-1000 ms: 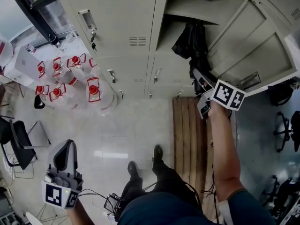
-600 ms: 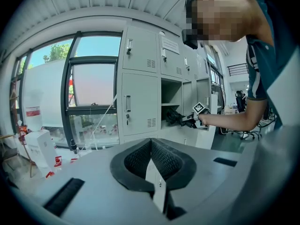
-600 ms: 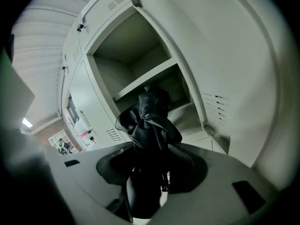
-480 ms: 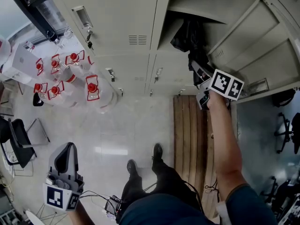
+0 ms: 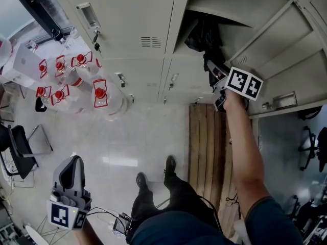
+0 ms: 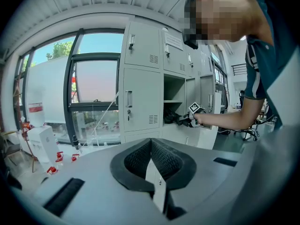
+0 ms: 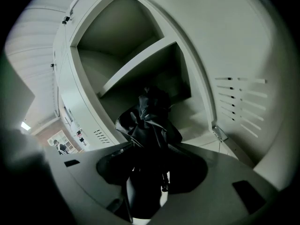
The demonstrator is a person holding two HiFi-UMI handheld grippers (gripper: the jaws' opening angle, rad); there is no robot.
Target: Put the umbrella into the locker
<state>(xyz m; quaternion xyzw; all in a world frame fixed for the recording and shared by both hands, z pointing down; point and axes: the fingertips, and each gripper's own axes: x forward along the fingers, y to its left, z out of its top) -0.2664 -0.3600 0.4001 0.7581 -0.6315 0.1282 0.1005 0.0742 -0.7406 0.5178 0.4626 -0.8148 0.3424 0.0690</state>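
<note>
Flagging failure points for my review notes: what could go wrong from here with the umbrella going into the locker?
The umbrella is loosely bunched; its folds could catch on the shelf edge above it. The right tongs grip only its near end, so released here it may slide back out.

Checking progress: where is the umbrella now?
Head view, upper right: the umbrella sits in the right hand-held gripper, its far end inside the open locker.
</note>
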